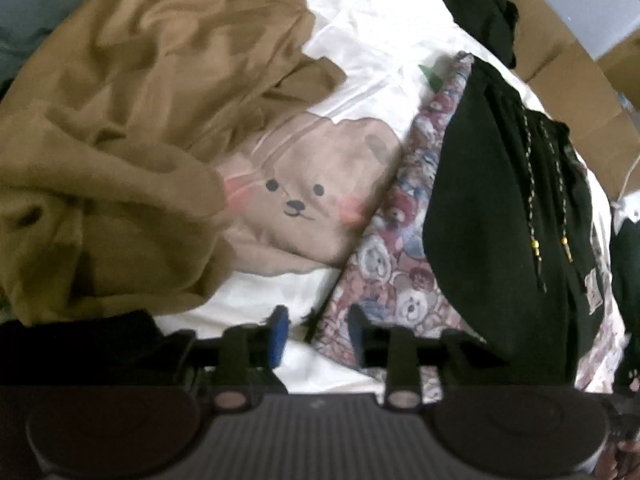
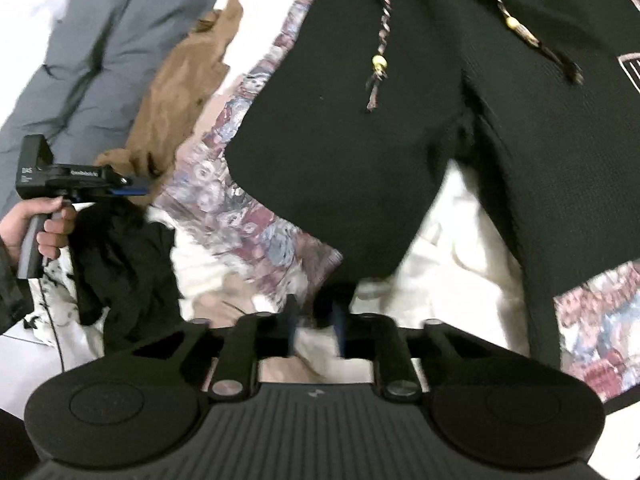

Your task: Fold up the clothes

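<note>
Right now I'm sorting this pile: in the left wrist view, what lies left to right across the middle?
Brown garment → bear-face print on the white fabric → teddy-bear patterned cloth → black drawstring shorts.

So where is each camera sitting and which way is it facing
Left wrist: on the left gripper, looking steeply down its open fingers at the brown garment, bear print and black shorts.
Right wrist: on the right gripper, looking down at the black shorts; the left gripper and the hand holding it show at left.
Shared: black shorts, patterned cloth, brown garment.
</note>
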Demonstrator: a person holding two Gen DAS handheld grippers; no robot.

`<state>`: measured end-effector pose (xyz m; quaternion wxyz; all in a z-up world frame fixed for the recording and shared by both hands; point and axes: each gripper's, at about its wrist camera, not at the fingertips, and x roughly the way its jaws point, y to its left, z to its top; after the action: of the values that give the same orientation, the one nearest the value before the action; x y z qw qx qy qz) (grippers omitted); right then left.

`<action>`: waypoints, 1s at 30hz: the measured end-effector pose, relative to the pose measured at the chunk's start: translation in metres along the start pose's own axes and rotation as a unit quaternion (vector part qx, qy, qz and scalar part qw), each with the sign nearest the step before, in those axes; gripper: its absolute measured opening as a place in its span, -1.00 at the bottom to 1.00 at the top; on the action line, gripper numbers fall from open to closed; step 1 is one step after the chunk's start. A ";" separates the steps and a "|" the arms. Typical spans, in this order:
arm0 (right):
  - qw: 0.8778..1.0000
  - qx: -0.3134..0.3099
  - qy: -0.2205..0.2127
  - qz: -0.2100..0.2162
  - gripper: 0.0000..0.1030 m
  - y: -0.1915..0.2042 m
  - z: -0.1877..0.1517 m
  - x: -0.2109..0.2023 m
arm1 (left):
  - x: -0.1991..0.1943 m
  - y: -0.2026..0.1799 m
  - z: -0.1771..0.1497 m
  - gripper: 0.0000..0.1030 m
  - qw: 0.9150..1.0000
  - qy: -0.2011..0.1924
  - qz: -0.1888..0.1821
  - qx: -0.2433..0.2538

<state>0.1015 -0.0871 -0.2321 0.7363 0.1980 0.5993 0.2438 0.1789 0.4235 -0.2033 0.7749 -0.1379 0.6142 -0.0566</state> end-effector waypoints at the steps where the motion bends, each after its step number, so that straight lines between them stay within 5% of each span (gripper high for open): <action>1: 1.000 0.001 -0.001 -0.001 0.06 -0.002 -0.002 -0.001 | 0.003 0.000 0.000 -0.14 1.000 0.000 0.002 0.001; 7: 0.999 0.015 -0.013 -0.027 0.09 -0.014 -0.003 0.006 | 0.034 -0.010 -0.004 0.06 0.999 0.019 0.014 0.035; 12: 1.000 0.000 -0.010 -0.003 0.07 -0.006 0.001 0.021 | 0.059 -0.019 -0.014 0.00 0.997 0.040 0.023 0.060; 14: 1.000 -0.012 -0.005 0.017 -0.32 0.003 0.004 0.025 | 0.062 -0.020 -0.017 -0.36 0.997 0.038 0.019 0.061; 15: 0.999 -0.017 -0.001 0.027 -0.67 0.007 0.005 0.026 | 0.063 -0.020 -0.018 -0.55 0.997 0.039 0.014 0.061; 16: 0.999 -0.020 -0.001 0.031 -0.72 0.011 0.006 0.026 | 0.063 -0.020 -0.018 -0.85 0.997 0.041 0.009 0.062; 18: 0.998 -0.015 -0.004 0.054 -0.78 0.019 0.009 0.020 | 0.056 -0.021 -0.015 -0.88 0.997 0.034 0.007 0.067; 24: 0.993 -0.014 -0.024 0.118 -0.67 0.044 0.019 -0.019 | 0.024 -0.008 0.004 -0.89 0.999 -0.010 0.001 0.041; 27: 0.992 -0.033 -0.027 0.117 -0.14 0.047 0.017 -0.032 | 0.009 -0.003 0.012 -0.89 0.999 -0.031 -0.002 0.029; 30: 0.996 -0.025 -0.027 0.084 -0.05 0.035 0.014 -0.030 | 0.002 -0.003 0.014 -0.89 0.999 -0.042 -0.004 0.024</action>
<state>0.1057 -0.0770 -0.1852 0.7337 0.2360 0.5543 0.3142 0.1937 0.4219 -0.2017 0.8028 -0.1235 0.5793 -0.0687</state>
